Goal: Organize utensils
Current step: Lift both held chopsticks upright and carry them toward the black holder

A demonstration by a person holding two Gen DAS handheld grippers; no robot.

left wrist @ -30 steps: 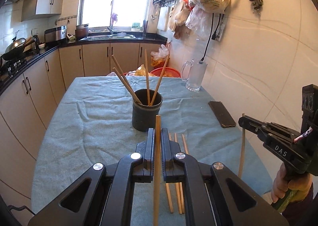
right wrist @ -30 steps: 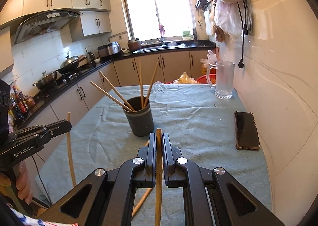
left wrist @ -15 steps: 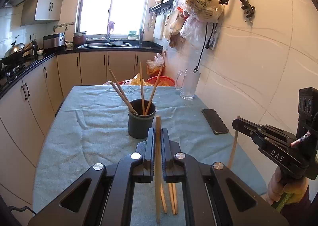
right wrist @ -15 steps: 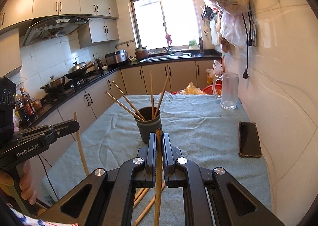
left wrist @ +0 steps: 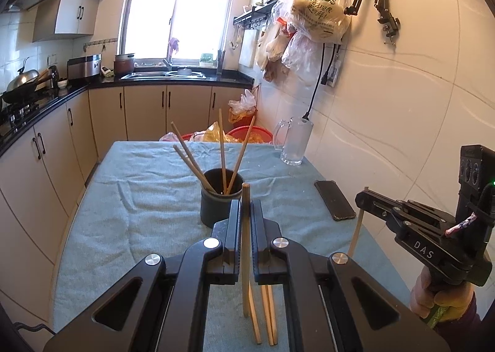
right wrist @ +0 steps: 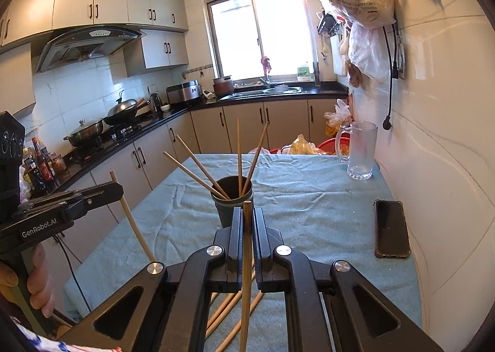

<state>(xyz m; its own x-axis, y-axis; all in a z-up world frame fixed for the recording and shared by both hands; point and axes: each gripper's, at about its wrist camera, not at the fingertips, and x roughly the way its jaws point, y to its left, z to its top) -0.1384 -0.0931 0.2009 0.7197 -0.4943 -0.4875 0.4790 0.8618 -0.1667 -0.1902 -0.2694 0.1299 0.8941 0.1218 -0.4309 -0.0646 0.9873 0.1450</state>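
Observation:
A dark round holder (left wrist: 220, 197) stands mid-table with several wooden chopsticks leaning in it; it also shows in the right wrist view (right wrist: 233, 199). My left gripper (left wrist: 245, 212) is shut on one upright chopstick (left wrist: 245, 246), held above the table in front of the holder. My right gripper (right wrist: 246, 222) is shut on another upright chopstick (right wrist: 246, 274), also short of the holder. Each gripper shows in the other's view, the right one (left wrist: 360, 197) and the left one (right wrist: 116, 188). Loose chopsticks (left wrist: 266, 311) lie on the cloth below the grippers.
The table carries a blue-grey cloth (left wrist: 148, 191). A black phone (left wrist: 334, 204) lies at the right near the tiled wall. A glass mug (left wrist: 294, 141) stands at the far right corner. Kitchen counters (left wrist: 34, 104) run along the left and the back.
Both grippers have risen and drawn back from the holder with their chopsticks still clamped. The table and holder now sit lower and farther in both views.

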